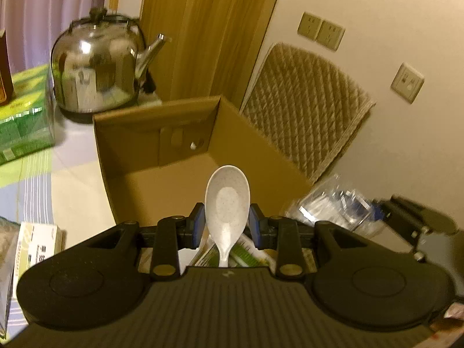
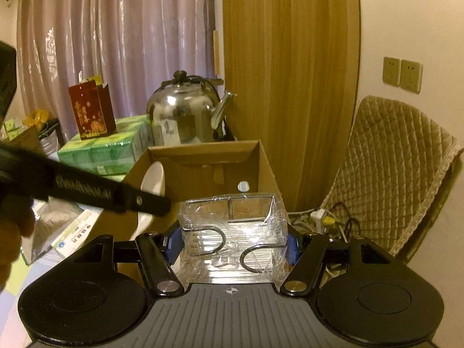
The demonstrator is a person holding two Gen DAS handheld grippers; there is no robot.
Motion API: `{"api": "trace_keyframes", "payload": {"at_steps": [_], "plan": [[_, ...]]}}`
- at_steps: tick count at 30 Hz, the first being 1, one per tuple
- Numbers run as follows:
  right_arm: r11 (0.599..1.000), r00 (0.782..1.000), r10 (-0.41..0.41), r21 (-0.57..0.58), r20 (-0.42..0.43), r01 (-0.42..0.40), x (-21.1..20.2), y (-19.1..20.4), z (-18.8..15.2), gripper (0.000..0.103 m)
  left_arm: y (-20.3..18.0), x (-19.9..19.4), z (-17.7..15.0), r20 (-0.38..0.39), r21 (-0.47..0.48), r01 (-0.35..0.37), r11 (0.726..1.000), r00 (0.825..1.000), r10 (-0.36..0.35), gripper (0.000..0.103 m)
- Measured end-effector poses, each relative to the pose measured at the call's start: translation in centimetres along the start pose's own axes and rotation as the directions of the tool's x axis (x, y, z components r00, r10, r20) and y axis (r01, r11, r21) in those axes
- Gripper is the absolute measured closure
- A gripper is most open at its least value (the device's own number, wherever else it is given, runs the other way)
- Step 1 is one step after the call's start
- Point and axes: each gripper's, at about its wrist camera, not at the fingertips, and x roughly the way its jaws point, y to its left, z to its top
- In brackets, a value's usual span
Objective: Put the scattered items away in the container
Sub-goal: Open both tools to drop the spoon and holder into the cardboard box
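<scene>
Left tongs, clamped on the speckled white plastic spoon, should part only well inside the open brown cardboard box, while the right tongs grip the plastic-wrapped wire rack.

The left gripper, black with blue pads, is closed around a white speckled plastic spoon, bowl pointing forward. The right gripper clamps a clear plastic-wrapped wire rack. The left one reaches across in front of the right, tilted downward.
</scene>
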Motion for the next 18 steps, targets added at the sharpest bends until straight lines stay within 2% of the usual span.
{"api": "trace_keyframes", "payload": {"at_steps": [14, 18], "plan": [[1.000, 0.998, 0.010, -0.029, -0.056, -0.012, 2.3, 0.4, -0.6, 0.040, 0.6, 1.1, -1.1, -0.043, 0.008, -0.026, 1.000, 0.999, 0.027, 0.076], [0.999, 0.998, 0.015, -0.033, -0.067, -0.017, 2.5, 0.7, -0.8, 0.040, 0.6, 0.3, -1.3, -0.028, 0.018, -0.036, 0.999, 0.999, 0.037, 0.076]]}}
